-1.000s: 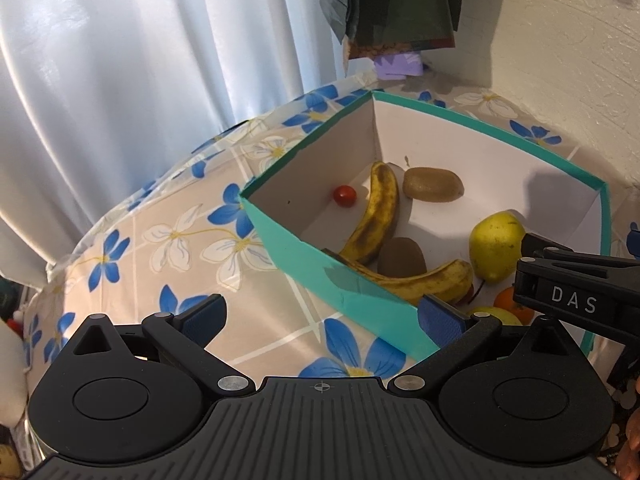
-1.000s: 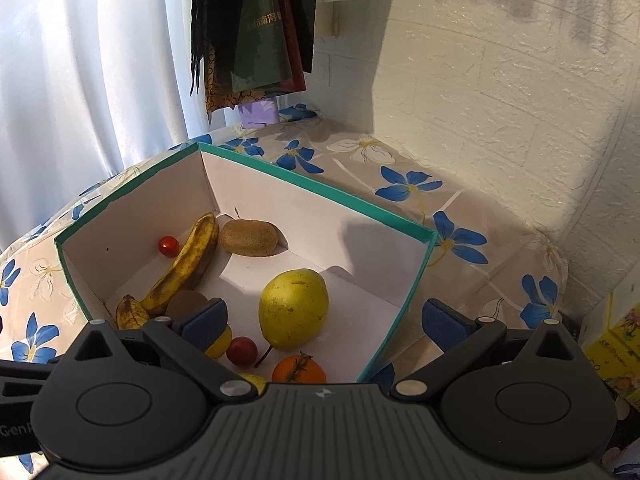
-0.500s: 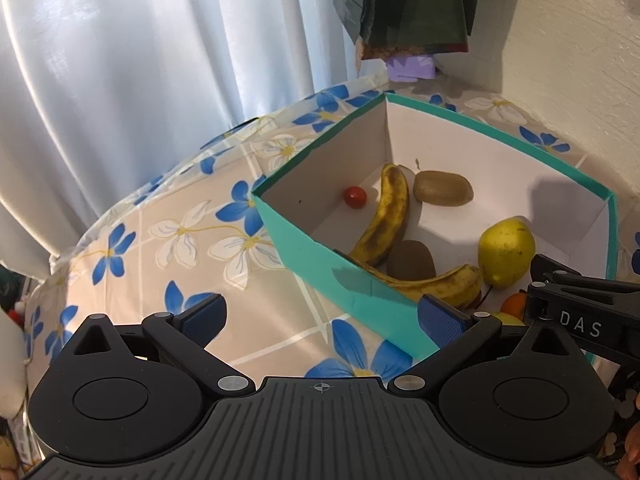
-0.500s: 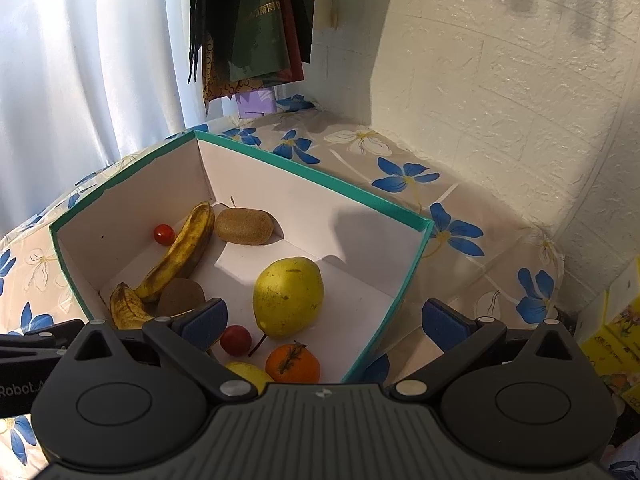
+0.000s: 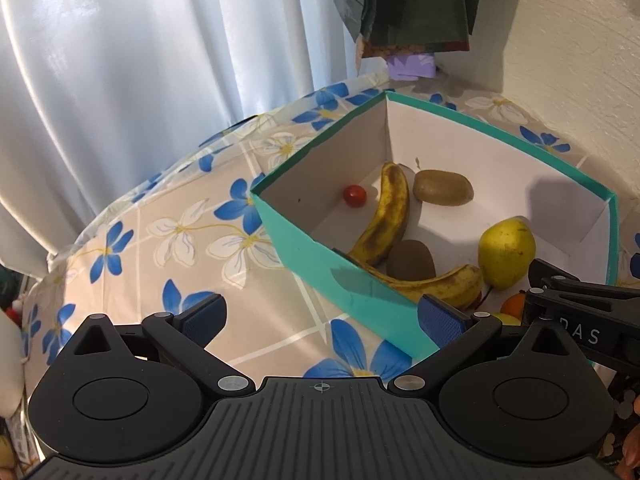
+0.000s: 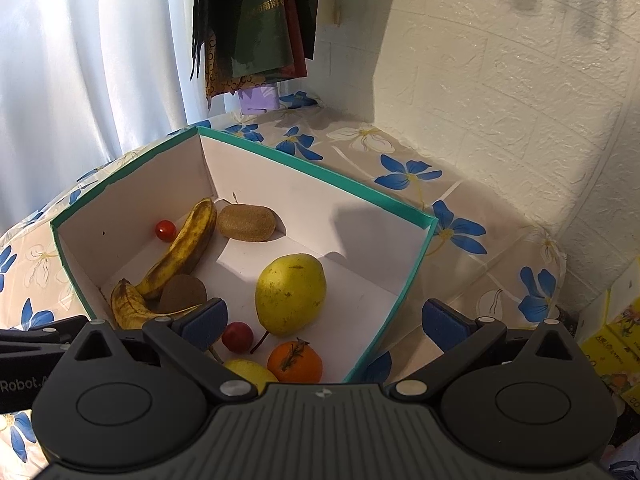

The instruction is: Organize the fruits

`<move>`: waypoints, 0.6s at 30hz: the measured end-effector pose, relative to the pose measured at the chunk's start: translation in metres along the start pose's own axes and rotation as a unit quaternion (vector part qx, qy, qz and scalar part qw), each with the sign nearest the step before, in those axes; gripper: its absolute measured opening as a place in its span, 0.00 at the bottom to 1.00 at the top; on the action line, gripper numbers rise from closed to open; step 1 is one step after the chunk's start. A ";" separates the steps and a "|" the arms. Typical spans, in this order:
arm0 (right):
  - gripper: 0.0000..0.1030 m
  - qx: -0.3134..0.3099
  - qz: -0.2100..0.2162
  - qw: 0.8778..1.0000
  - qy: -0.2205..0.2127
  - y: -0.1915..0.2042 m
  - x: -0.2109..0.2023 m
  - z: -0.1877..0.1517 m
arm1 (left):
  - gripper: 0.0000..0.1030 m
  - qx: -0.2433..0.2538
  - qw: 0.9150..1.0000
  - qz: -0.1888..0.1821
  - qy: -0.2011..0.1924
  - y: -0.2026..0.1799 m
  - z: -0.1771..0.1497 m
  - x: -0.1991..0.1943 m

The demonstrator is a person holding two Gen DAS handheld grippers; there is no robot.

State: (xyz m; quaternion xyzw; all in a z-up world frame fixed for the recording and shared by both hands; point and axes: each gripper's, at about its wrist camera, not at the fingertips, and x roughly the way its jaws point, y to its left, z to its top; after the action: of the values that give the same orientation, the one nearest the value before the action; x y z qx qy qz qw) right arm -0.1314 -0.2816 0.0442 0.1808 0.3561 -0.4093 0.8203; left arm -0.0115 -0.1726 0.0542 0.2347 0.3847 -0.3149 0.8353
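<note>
A teal box (image 5: 304,248) (image 6: 416,264) with a white inside stands on the flowered table. In it lie two bananas (image 6: 184,244) (image 5: 436,284), two kiwis (image 6: 246,222) (image 6: 182,292), a yellow pear (image 6: 290,292), a small red tomato (image 6: 165,230), a red cherry-like fruit (image 6: 237,337), an orange (image 6: 295,362) and a yellow fruit (image 6: 250,372). My left gripper (image 5: 320,316) is open and empty, above the table just before the box's near wall. My right gripper (image 6: 324,318) is open and empty, over the box's near right corner.
White curtains (image 5: 140,60) hang behind the table. Dark bags (image 6: 256,20) hang on the wall corner above a purple item (image 6: 258,98). A white brick wall (image 6: 500,100) stands at the right. Yellow packages (image 6: 616,352) lie at the far right.
Both grippers have drawn back and up a little from the box, so more of the table and fruit shows. Both stay open and empty. The fruits have not moved.
</note>
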 end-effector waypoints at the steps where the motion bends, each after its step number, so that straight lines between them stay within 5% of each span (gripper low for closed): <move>1: 1.00 0.000 0.001 1.000 0.000 0.000 0.000 0.000 | 1.00 0.000 1.000 0.000 0.000 0.000 0.000 0.000; 18: 1.00 -0.002 0.000 1.000 0.001 0.000 0.000 -0.001 | 1.00 0.003 1.000 -0.002 0.004 -0.002 -0.001 0.002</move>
State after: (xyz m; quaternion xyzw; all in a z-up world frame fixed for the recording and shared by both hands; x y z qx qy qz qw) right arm -0.1319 -0.2812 0.0431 0.1793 0.3576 -0.4089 0.8202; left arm -0.0124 -0.1742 0.0516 0.2377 0.3877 -0.3168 0.8324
